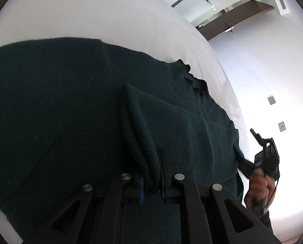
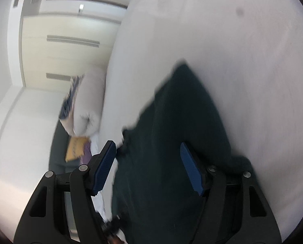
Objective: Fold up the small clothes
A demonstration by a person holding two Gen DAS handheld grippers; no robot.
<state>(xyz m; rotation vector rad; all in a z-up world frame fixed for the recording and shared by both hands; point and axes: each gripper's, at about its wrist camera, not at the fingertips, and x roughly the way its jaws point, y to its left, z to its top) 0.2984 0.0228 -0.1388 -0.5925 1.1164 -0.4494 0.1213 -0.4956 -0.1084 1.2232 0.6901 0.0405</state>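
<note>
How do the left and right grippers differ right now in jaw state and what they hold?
The left gripper is shut on a rolled edge of the dark green sweater; the right gripper is open and grips nothing. The left gripper's fingers are nearly together around the cloth, while the right gripper's blue pads stand wide apart over the sweater. Both are black with blue pads, above the white bed.

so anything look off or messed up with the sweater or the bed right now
Nothing stands out. The dark green sweater lies on the white bed, one ribbed edge pinched in the left gripper. The right gripper is open above the knit; that view is blurred.
</note>
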